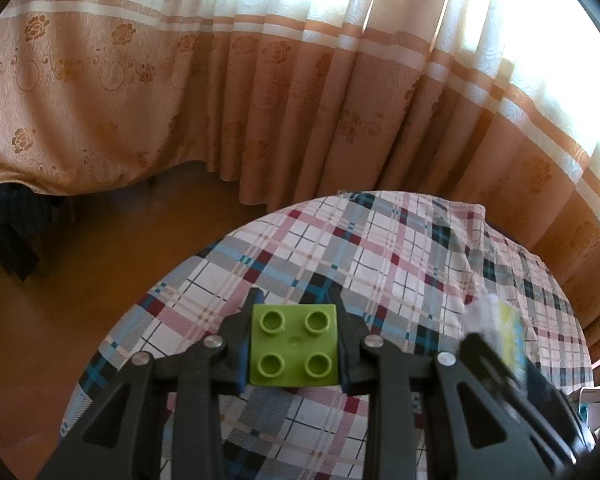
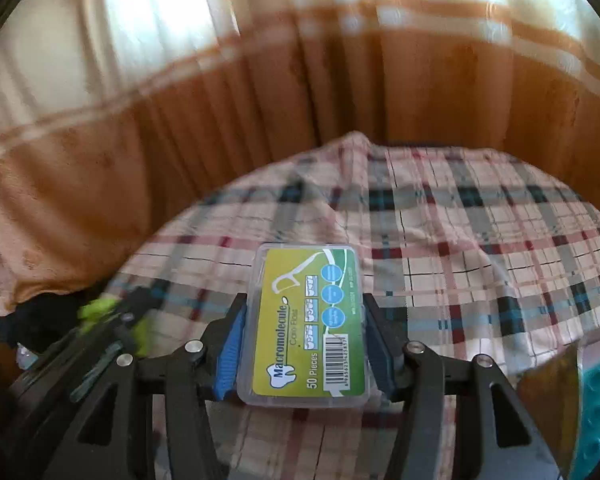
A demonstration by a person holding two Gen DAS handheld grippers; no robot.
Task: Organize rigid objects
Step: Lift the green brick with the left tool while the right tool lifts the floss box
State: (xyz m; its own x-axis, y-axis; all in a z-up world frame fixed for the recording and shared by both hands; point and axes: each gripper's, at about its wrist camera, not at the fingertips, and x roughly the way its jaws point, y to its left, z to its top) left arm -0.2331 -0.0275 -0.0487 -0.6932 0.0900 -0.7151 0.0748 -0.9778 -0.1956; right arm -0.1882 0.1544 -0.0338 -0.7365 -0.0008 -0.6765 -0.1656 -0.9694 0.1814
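A lime-green four-stud brick (image 1: 294, 344) sits studs-up between the pads of my left gripper (image 1: 295, 300), which is shut on it above the plaid tablecloth (image 1: 380, 248). In the right wrist view a clear plastic box of dental floss picks (image 2: 304, 324) with a yellow-green label lies flat between the blue pads of my right gripper (image 2: 305, 300), and both pads press its long sides. The left gripper with its green brick (image 2: 96, 310) shows blurred at the left of that view. The right gripper and its box (image 1: 508, 332) appear blurred at the right of the left wrist view.
A plaid cloth covers the table (image 2: 480, 240), rumpled at the far edge. Orange-and-cream curtains (image 1: 260, 100) hang close behind. Wooden floor (image 1: 80, 280) lies to the left, with a dark bundle (image 1: 4, 232). A teal studded brick (image 2: 594, 408) and a brown object (image 2: 552, 392) stand at the lower right.
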